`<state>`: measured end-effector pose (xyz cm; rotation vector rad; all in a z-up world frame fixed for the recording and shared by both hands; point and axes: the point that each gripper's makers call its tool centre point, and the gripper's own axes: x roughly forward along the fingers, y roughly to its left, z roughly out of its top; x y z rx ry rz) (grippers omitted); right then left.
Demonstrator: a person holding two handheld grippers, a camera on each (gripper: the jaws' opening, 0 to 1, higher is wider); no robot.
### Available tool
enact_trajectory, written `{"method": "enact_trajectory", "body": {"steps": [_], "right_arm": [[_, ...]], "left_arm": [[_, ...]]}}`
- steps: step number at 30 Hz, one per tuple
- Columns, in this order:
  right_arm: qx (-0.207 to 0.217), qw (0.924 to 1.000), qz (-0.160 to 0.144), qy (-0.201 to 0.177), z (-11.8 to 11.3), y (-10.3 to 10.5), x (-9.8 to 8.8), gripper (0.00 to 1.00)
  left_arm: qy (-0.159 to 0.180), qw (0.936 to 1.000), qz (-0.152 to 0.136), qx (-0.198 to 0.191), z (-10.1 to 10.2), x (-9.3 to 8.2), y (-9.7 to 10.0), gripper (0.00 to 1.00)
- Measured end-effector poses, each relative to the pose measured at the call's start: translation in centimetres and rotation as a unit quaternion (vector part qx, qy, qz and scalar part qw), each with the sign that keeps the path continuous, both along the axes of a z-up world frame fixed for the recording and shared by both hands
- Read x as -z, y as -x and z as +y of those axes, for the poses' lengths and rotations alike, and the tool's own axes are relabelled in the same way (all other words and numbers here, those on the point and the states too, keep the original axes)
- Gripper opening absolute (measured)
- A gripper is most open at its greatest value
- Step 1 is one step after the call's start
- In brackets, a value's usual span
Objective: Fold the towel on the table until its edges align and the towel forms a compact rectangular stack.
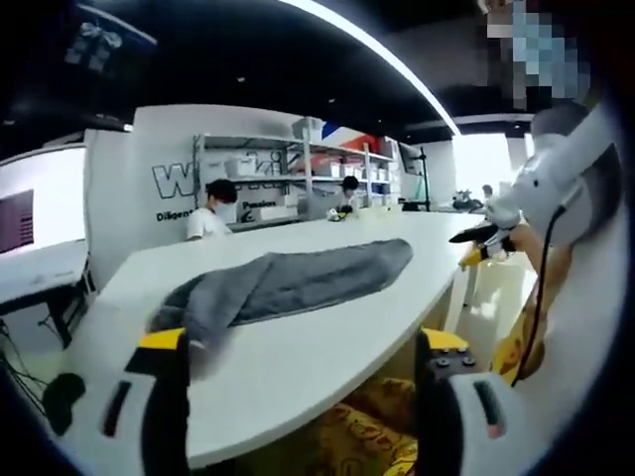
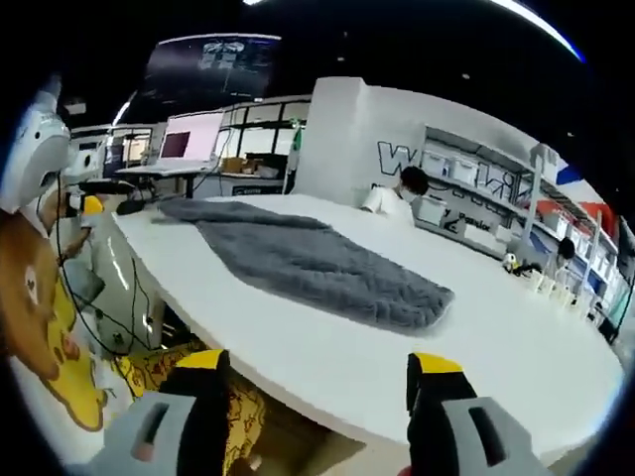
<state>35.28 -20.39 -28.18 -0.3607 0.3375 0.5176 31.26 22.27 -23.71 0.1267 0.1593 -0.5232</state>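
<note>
Jaws apart on both: left gripper [image 1: 303, 382] sits at the grey towel's [image 1: 288, 283] near corner (contact unclear), right gripper [image 2: 317, 397] hangs off the white bench [image 2: 516, 347] edge, towel lying long and unfolded ahead.

Towel [image 1: 288, 283] near corner hidden behind left gripper [image 1: 303, 397] jaw; contact can't be told. Table [image 2: 327, 362] near edge cut by right gripper [image 2: 316, 407] jaws. Wall lettering [image 1: 184, 180] partly blocked by shelves [image 1: 298, 174]. Shelf items too small to identify.
</note>
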Motion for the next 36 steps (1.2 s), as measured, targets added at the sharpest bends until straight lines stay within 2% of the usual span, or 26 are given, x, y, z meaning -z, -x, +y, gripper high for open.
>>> {"method": "enact_trajectory", "body": {"steps": [4,6,8,11,15,21,26,29,36], "right_arm": [[-0.046,0.9968,-0.003,0.066,-0.1,-1.6,-0.8,0.66],[-0.064,0.9942,-0.003,0.087,0.0,-2.5,-1.3,0.63],[-0.086,0.9906,0.002,0.107,0.2,-3.4,-1.5,0.63],[-0.113,0.9834,0.009,0.142,0.2,-4.8,-1.1,0.60],[-0.138,0.9734,0.005,0.183,0.4,-6.4,-0.4,0.53],[-0.177,0.9639,-0.005,0.199,1.4,-8.2,0.3,0.39],[-0.194,0.9609,0.018,0.197,2.1,-9.7,1.4,0.29],[-0.214,0.9579,0.049,0.185,2.7,-10.1,2.4,0.28],[-0.226,0.9524,0.071,0.192,3.2,-11.6,3.7,0.22]], "left_arm": [[-0.023,0.9996,0.019,0.003,0.1,0.4,0.1,0.99],[-0.048,0.9982,0.035,0.010,0.1,0.7,0.3,0.99],[-0.059,0.9970,0.050,0.013,0.1,1.0,0.3,0.99],[-0.063,0.9952,0.073,0.017,0.1,1.5,0.2,0.99],[-0.070,0.9939,0.084,0.010,0.3,1.5,0.2,0.99],[-0.068,0.9946,0.078,0.001,0.4,1.1,0.1,0.99],[-0.068,0.9948,0.076,0.000,0.4,0.9,0.1,0.99],[-0.065,0.9952,0.074,0.001,0.3,0.7,0.1,0.99],[-0.059,0.9955,0.074,-0.004,0.4,0.8,0.2,0.98]]}}
